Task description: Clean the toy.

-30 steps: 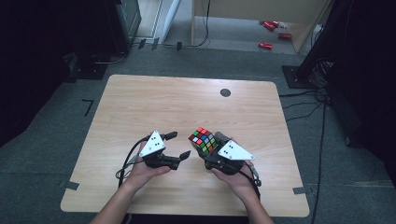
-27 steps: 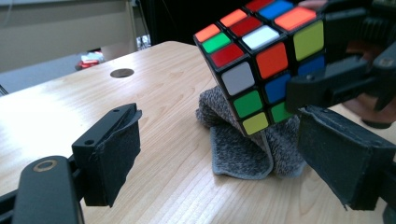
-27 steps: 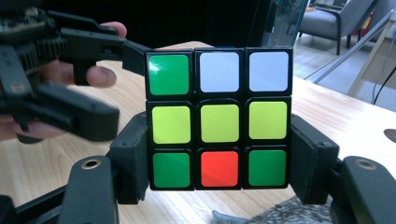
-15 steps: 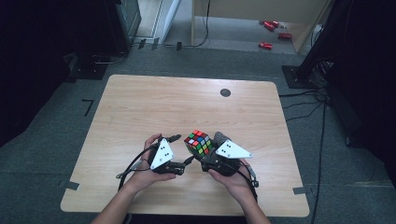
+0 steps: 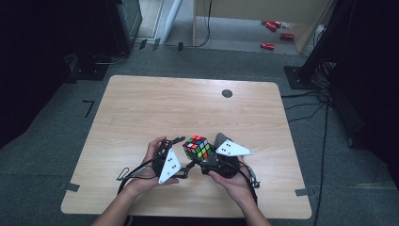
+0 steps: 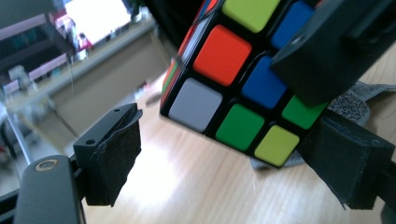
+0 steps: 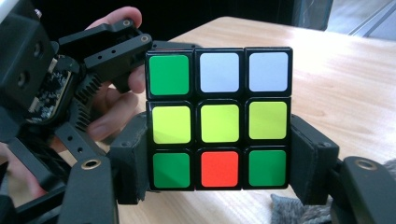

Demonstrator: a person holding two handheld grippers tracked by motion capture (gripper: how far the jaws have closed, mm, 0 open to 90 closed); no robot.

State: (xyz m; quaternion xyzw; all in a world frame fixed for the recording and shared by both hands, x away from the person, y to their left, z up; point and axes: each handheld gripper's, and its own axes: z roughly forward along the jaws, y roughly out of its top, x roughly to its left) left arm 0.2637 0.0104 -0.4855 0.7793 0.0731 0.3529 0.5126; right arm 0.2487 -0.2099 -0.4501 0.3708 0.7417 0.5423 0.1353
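A Rubik's cube (image 5: 197, 147) is clamped between the 2 jaws of the right gripper (image 5: 203, 162), lifted above the wooden table (image 5: 141, 108) near its front edge. The left gripper (image 5: 184, 155) is brought in just beside the cube, its jaws spread apart and nothing pinched between them.
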